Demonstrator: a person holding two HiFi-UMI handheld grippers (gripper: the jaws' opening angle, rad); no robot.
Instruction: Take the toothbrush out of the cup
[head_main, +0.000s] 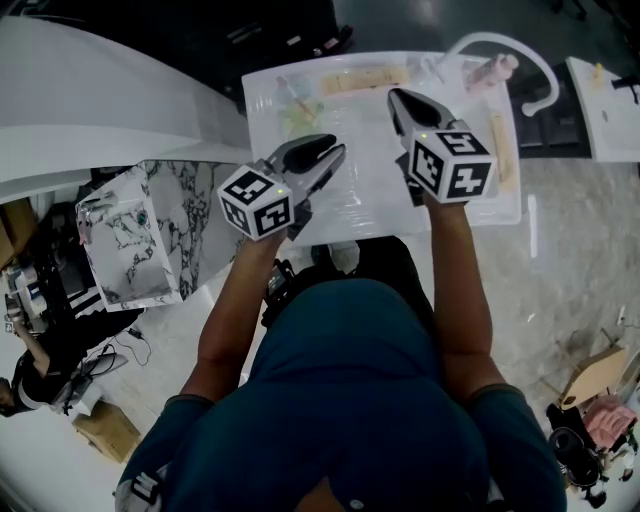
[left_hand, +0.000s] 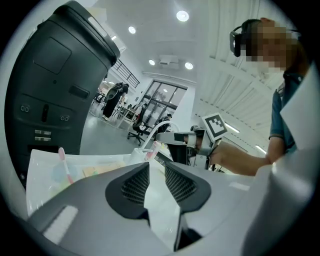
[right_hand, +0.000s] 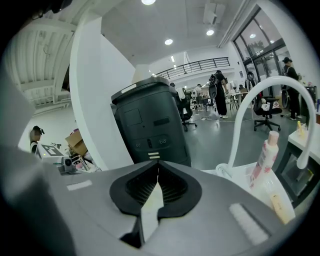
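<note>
**A:** Where is the toothbrush (left_hand: 62, 159)?

**B:** It stands upright in the clear cup (left_hand: 59, 174), at the far left of the desk (head_main: 370, 200). It is well apart from both tools and nothing touches it.

**A:** And the tools?

**B:** The left tool (left_hand: 157, 170) has its jaws partly apart with nothing between them. The right tool (right_hand: 158, 172) is closed tight and empty, and it points toward the end where a pink bottle (right_hand: 265, 160) stands.

**A:** So what worries you?

**B:** The cup looks light and see-through. If the left tool pulls the brush out at a slant, the handle probably levers against the rim. That tips the cup or drags it along the desk.

**A:** Could the right tool steady it?

**B:** Not as it stands. Shut jaws can only push the cup, and a push may topple it.

**A:** Anything else?

**B:** The handle is thin. A pinch near the bristles, or off-centre, may let it slip and drop back.
</note>
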